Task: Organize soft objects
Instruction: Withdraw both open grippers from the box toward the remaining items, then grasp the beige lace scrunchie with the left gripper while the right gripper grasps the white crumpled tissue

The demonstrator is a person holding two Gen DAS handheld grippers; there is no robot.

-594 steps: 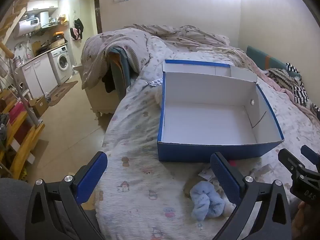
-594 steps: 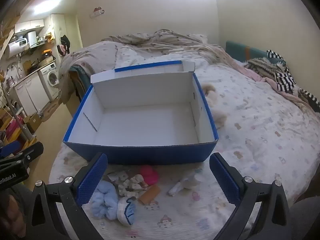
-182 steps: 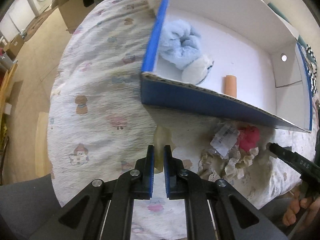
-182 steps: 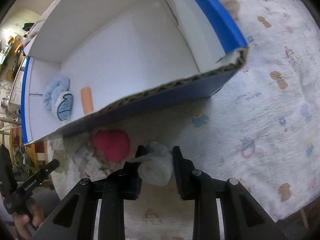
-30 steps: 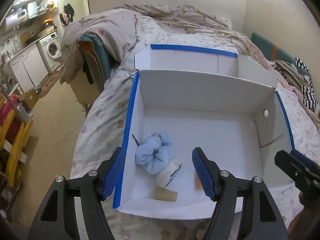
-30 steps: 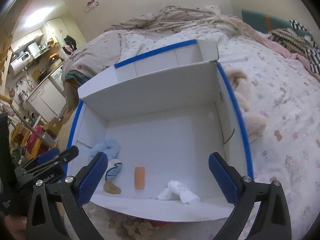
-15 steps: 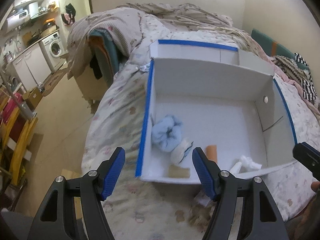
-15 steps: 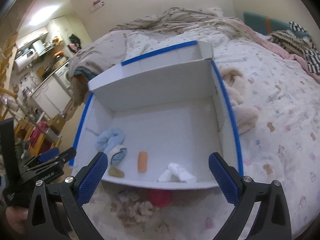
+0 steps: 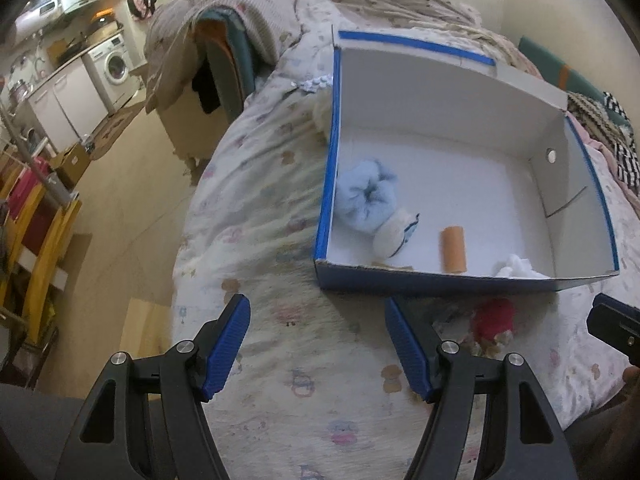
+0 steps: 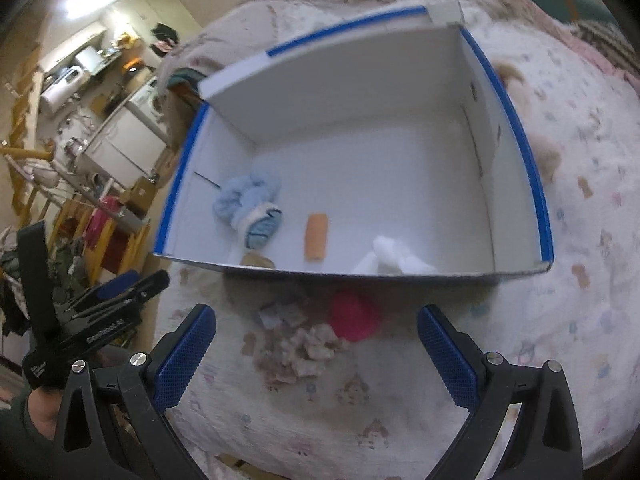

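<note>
A blue box with a white inside point(image 9: 326, 168) point(image 10: 538, 184) sits on the bed. Inside lie a light blue fluffy piece point(image 9: 366, 196) point(image 10: 248, 194), a white and blue piece point(image 9: 394, 234) point(image 10: 262, 226), an orange roll point(image 9: 454, 250) point(image 10: 316, 236), a tan piece point(image 10: 256, 260) and a white crumpled piece point(image 9: 516, 270) point(image 10: 384, 258). In front of the box lie a red soft thing point(image 9: 492, 316) point(image 10: 354, 316) and a beige frilly bundle point(image 10: 300, 350). My left gripper point(image 9: 318, 346) is open over bare bedsheet left of them. My right gripper point(image 10: 316, 354) is open just above the bundle.
The floral bedsheet point(image 9: 256, 216) ends at a rounded edge on the left, with floor below. A cream plush toy point(image 10: 536, 140) lies right of the box. A heaped blanket point(image 9: 240, 12) lies behind, and a washing machine point(image 9: 114, 64) stands far left.
Both grippers have drawn back from over the box and sunk toward the bed in front of it. The red thing and the frilly bundle have come into view. Both stayed open.
</note>
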